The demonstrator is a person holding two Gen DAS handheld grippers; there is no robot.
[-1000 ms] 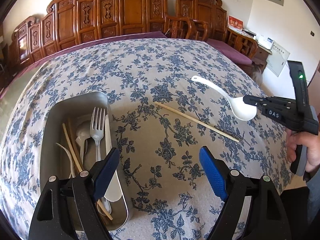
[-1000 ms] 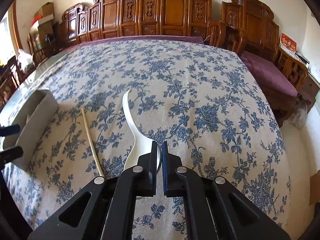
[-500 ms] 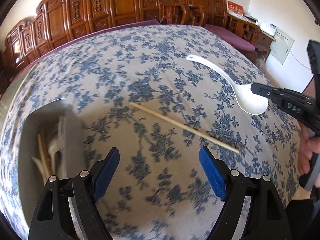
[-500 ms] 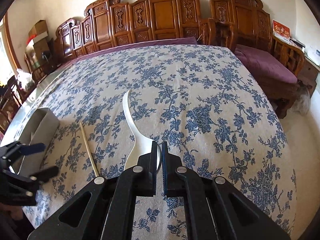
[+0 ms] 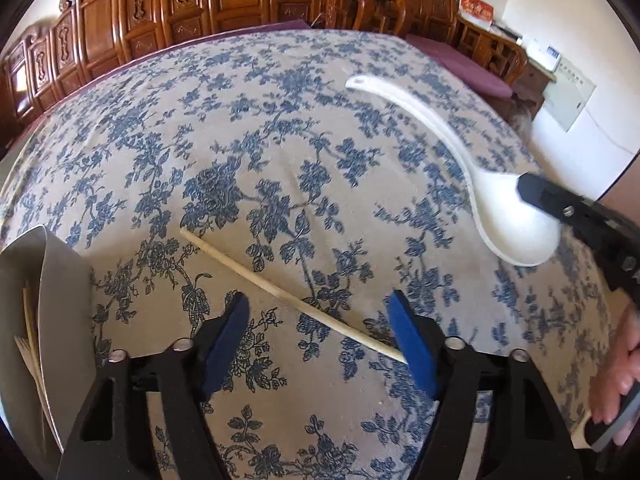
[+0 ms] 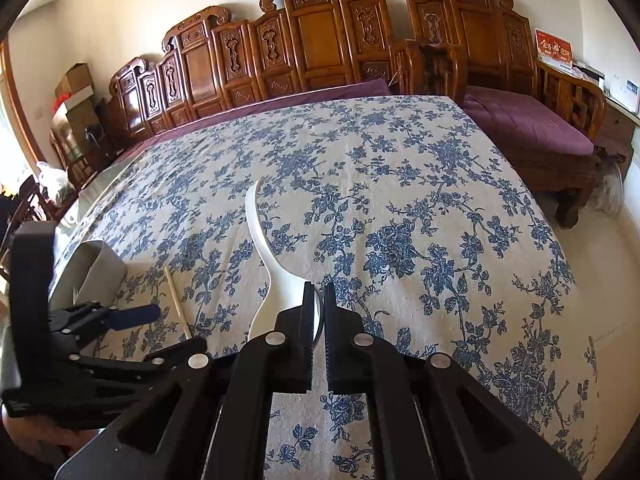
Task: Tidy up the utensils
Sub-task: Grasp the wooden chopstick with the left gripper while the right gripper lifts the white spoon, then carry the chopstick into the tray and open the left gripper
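No legible text, brand or number on the utensils or grippers. Gold characters printed on red card (image 6: 554, 49) beyond right edge of tabletop (image 6: 400, 152), too small to read. Small print on white wall panel (image 5: 570, 98), illegible.

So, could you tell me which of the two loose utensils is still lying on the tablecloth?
The chopstick, lying flat between the open left gripper's fingers; the white spoon is clamped in the right gripper.
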